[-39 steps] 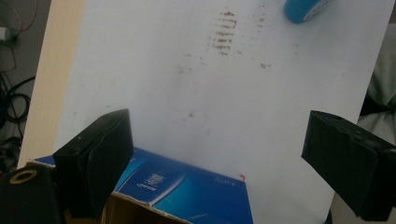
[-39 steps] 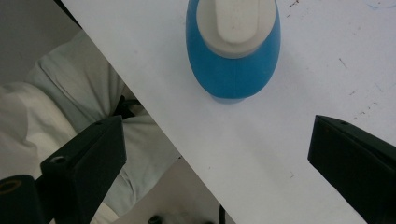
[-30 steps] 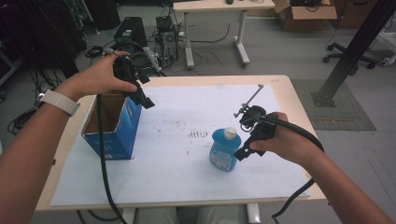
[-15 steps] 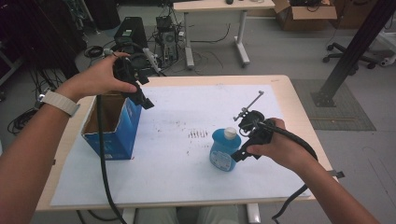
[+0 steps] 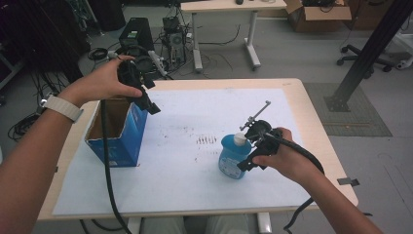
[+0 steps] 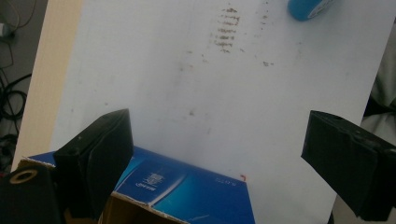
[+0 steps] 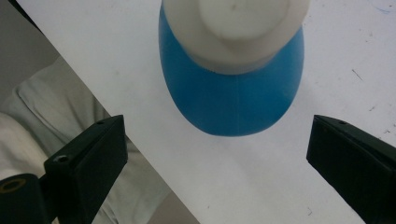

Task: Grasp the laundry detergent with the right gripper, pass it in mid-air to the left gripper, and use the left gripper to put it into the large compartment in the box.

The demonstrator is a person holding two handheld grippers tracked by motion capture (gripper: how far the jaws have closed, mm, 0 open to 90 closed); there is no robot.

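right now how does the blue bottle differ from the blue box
The blue bottle is rounded with a white cap, while the blue box is square-edged cardboard, open at the top. The bottle is the smaller of the two. The right gripper, jaws open, is at the bottle; the left gripper, also open, hangs over the box's rim. Both stand upright on the white sheet.

Bare paper (image 5: 195, 117) between box (image 5: 117, 136), bottle (image 5: 233, 156)

A wooden table (image 5: 319, 131) carries white paper (image 5: 195, 117), a blue box (image 5: 122, 141) and a blue bottle (image 5: 231, 158).
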